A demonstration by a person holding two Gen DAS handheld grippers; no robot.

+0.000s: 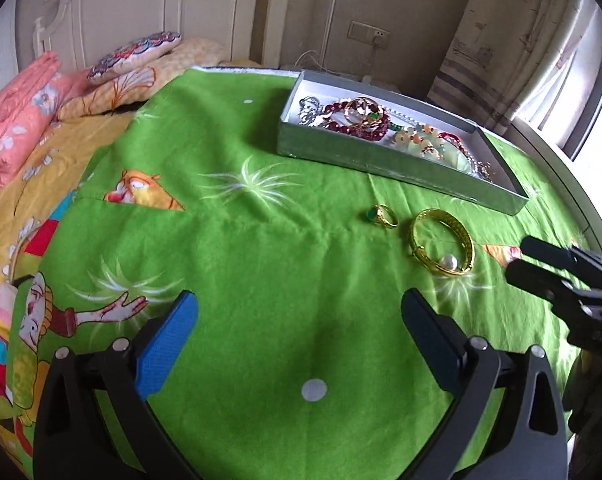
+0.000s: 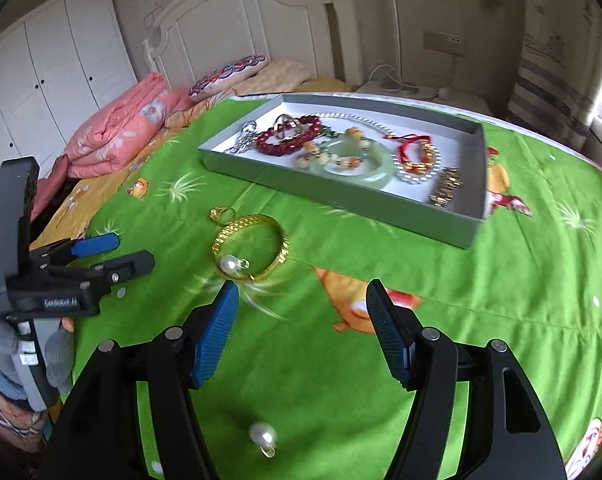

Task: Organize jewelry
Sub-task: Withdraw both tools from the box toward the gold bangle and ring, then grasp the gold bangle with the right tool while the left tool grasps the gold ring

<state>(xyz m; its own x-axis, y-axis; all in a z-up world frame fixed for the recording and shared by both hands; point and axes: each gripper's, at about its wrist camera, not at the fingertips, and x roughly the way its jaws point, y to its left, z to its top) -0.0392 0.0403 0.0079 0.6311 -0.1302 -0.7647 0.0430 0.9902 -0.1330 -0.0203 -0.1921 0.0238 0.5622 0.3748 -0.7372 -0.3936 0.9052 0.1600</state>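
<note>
Right gripper [image 2: 301, 308] jaws apart, nothing between them; a loose white pearl earring [image 2: 263, 436] lies on the green printed bedspread [image 2: 381, 380] below them. Just beyond, gold mesh bangle [image 2: 251, 246] encircles a second pearl [image 2: 229, 266], gold green-stone ring [image 1: 384, 216] beside. Left gripper [image 1: 299, 312] wide open, empty. Farthest, grey shallow box [image 2: 341, 200] of bracelets near the bedspread's far edge.

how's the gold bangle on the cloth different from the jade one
The gold bangle lies loose on the green cloth, outside the box; the jade bangle lies inside it among other pieces. The gold one is thin, ridged and shiny; the jade one is thick, smooth and pale green. Both lie flat.
</note>
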